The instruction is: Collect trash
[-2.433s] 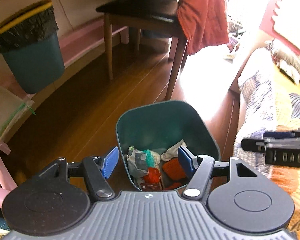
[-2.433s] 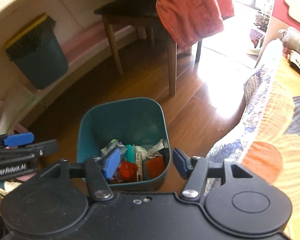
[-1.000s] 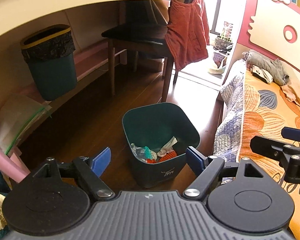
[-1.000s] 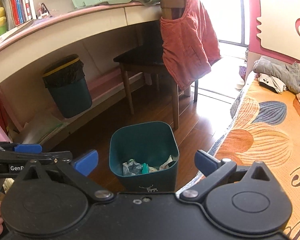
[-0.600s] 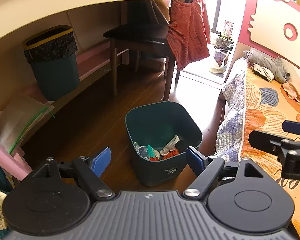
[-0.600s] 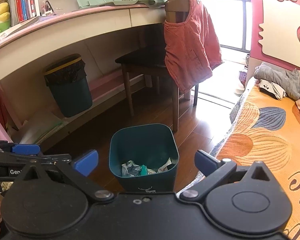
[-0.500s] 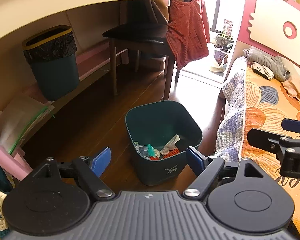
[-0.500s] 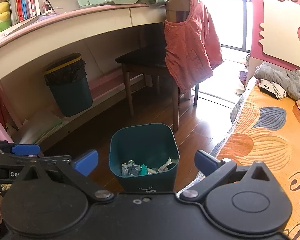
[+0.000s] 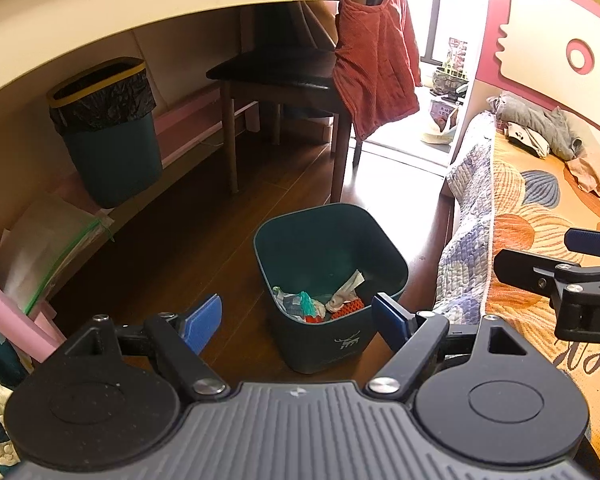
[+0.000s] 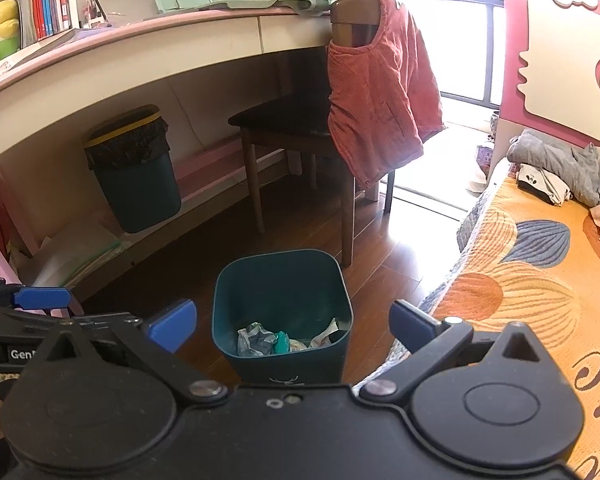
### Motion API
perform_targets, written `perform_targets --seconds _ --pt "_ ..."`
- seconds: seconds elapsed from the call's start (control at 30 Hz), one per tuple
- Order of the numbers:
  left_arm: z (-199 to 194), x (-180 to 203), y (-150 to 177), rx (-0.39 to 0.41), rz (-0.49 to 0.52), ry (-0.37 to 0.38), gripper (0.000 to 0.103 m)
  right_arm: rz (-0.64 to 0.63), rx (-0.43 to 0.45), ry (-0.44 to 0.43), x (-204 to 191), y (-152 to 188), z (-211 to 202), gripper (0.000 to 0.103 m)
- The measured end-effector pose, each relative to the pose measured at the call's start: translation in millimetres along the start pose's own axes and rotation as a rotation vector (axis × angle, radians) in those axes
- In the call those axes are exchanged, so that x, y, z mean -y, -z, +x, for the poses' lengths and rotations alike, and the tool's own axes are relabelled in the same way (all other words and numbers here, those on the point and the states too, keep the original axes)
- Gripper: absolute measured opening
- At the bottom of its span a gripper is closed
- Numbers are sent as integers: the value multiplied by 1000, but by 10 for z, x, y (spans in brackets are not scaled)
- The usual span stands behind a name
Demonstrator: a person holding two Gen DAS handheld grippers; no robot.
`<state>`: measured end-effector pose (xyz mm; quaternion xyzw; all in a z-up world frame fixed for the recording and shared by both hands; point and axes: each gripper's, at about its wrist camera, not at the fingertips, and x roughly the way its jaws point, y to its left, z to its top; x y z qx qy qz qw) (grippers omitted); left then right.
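Observation:
A small teal bin (image 9: 332,236) stands on the wooden floor beside the bed; it also shows in the right wrist view (image 10: 280,280). Crumpled wrappers and paper (image 9: 320,302) lie in its bottom, also seen from the right wrist (image 10: 276,340). My left gripper (image 9: 298,320) is open and empty, held well above and in front of the bin. My right gripper (image 10: 292,326) is open and empty, also above and short of the bin. Each gripper shows at the edge of the other's view.
A second teal bin with a black liner (image 9: 108,132) sits on the pink ledge under the desk. A wooden chair (image 9: 280,80) with a red garment (image 9: 376,64) stands behind the small bin. The bed with an orange quilt (image 10: 540,272) is at the right.
Both grippers have drawn up and back from the small bin, which now looks smaller and farther. Their jaws have opened wider than 2.4 s ago. Little has moved in the last half second.

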<state>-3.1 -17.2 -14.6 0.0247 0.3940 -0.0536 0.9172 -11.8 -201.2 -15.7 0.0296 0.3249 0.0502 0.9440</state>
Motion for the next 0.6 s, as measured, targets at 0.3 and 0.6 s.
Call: perform_targets --seconds 0.3,0.6 --pt "-24 10 -5 8 20 5 82 9 -12 20 -10 -22 13 103" --pt "-6 -5 -26 -5 32 3 82 7 -23 31 -8 -38 30 103"
